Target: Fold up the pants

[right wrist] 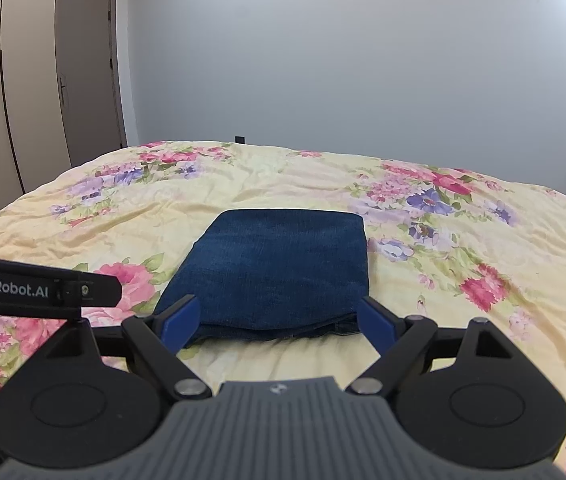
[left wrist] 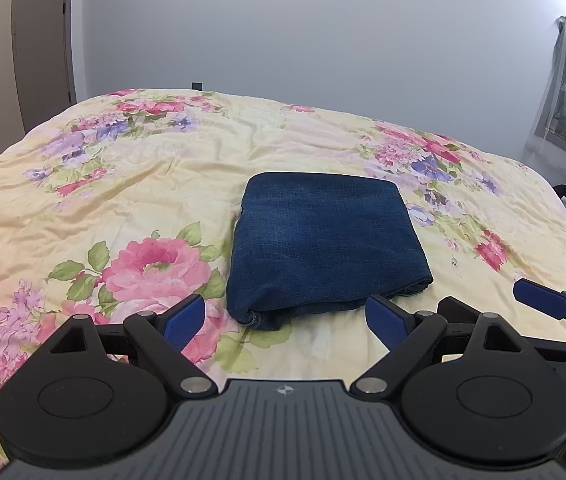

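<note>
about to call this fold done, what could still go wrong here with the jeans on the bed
1. The folded jeans show loose layers sticking out at the near right corner, so the stack may spring open.
2. Both the left gripper and right gripper hover with jaws open right at the near edge; pulling back low could snag that edge.
3. The floral quilt is soft and wrinkled, so the bundle could sag or tilt.

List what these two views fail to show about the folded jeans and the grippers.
- Jeans: inner layers and underside hidden by the top fold, both views.
- Jeans' near corners, right wrist view: covered by the right gripper's open fingers.
- Left gripper: open; its handle is cut off by the bottom edge.
</note>
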